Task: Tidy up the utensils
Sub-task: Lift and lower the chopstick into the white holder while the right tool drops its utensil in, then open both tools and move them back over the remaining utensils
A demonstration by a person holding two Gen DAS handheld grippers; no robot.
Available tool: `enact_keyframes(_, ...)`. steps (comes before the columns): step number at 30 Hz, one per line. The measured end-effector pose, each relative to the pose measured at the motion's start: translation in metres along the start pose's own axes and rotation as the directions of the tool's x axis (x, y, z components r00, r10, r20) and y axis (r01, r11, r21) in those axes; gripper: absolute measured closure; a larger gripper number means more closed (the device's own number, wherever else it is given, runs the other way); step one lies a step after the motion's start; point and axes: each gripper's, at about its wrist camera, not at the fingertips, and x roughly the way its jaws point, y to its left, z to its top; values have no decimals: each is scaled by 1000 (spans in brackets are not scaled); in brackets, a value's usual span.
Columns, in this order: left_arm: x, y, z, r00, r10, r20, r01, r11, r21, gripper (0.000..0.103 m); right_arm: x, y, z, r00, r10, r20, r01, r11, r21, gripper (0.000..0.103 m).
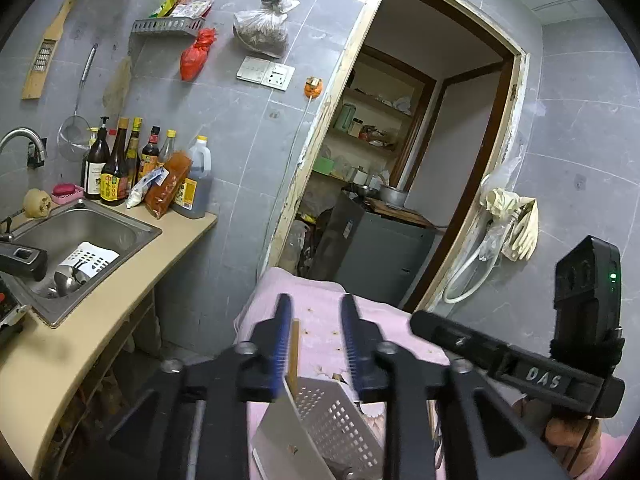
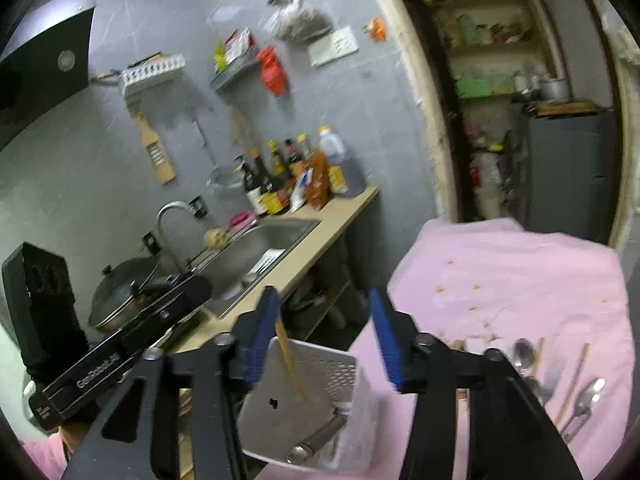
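A white perforated utensil holder [image 1: 340,412] stands on the pink cloth [image 1: 320,320], right below both grippers. One wooden chopstick [image 1: 295,354] stands tilted in it, and a metal handle [image 2: 316,440] lies in its bottom. My left gripper [image 1: 316,300] hangs over the holder with its jaws apart; the chopstick rises beside the left blue pad, with a wide gap to the other pad. My right gripper [image 2: 323,292] is also open above the holder [image 2: 320,376], the chopstick [image 2: 289,360] leaning near its left pad. Spoons [image 2: 588,396] and more chopsticks [image 2: 573,380] lie on the cloth [image 2: 520,272] at the right.
A beige counter [image 1: 100,320] with a steel sink [image 1: 120,236], sauce bottles [image 1: 116,168] and a lidded pan [image 2: 120,292] runs along the left. A doorway [image 1: 420,160] to a storage room opens behind the table. The right gripper's black body [image 1: 520,368] crosses the left wrist view.
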Motion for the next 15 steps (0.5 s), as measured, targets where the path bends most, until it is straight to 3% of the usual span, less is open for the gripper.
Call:
enact_keyframes(4, -3, -9, 2, 1000, 0, 9, 0, 1000, 8, 63, -28, -8, 5, 993, -89, 79, 89, 996, 9, 34)
enact_keyframes(8, -5, -23, 4, 1000, 0, 29, -1, 999, 43, 49, -58, -16, 15, 968, -192, 164, 191, 981, 21, 17)
enact_keyframes(10, -6, -33, 6, 999, 2, 40, -4, 998, 64, 38, -73, -20, 20, 944, -257, 208, 258, 966, 23, 8)
enact_keyframes(15, -4, -55, 5, 998, 24, 65, -32, 992, 123, 14, -108, -32, 24, 874, -389, 291, 403, 915, 14, 1)
